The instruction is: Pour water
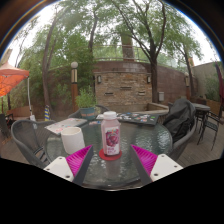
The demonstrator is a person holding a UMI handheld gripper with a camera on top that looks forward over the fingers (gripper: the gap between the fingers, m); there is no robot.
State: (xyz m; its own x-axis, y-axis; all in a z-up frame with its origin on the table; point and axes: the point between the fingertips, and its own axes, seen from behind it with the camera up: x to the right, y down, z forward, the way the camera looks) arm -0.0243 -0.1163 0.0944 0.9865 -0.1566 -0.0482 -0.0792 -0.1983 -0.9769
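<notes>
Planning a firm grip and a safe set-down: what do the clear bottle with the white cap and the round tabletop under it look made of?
The clear bottle with the white cap looks like thin transparent plastic, with a pink printed label. It stands between the open gripper fingers. The round tabletop appears to be glossy glass, reflecting sky; I can't confirm it.

Soft, even daylight fills the outdoor scene, dim under the canopy of green leafy trees (pixel 110 30), with brighter patches of pale sky showing between the branches. No hard shadows fall on the round glass-topped patio table (pixel 100 160), whose surface carries faint reflections. The wide lens bends the tan stone wall (pixel 125 85) and tree trunks outward near the edges. Fine detail is soft throughout.
</notes>
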